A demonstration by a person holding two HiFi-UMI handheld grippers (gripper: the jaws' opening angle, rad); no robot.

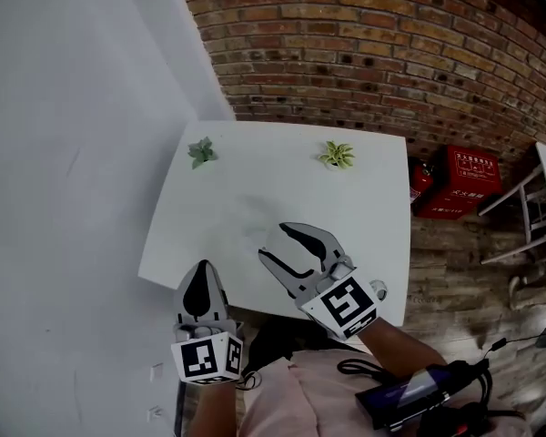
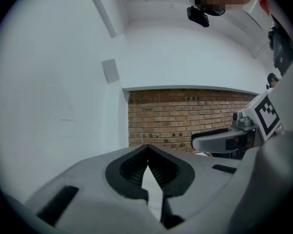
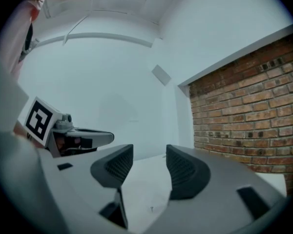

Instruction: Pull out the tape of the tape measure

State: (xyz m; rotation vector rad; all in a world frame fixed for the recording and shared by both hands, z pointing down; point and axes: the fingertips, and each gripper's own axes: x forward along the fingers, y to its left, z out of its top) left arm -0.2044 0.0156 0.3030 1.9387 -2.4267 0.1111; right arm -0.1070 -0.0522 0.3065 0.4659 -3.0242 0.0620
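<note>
No tape measure shows in any view. In the head view my left gripper (image 1: pixel 200 276) hangs over the near edge of the white table (image 1: pixel 255 198), shut with nothing between its fingers. My right gripper (image 1: pixel 275 242) is over the table's near part, open and empty. In the left gripper view the left gripper's (image 2: pixel 147 149) pads meet at the tip, and the right gripper (image 2: pixel 219 141) shows at the right. In the right gripper view the right gripper (image 3: pixel 150 156) has a clear gap between its ribbed pads, and the left gripper (image 3: pixel 88 138) shows at the left.
Two small potted plants stand at the table's far side, a grey-green one (image 1: pixel 201 151) at the left and a yellow-green one (image 1: pixel 337 155) further right. A brick wall (image 1: pixel 364 44) lies behind, a white wall (image 1: pixel 73 153) at the left. Red boxes (image 1: pixel 460 182) sit on the floor at the right.
</note>
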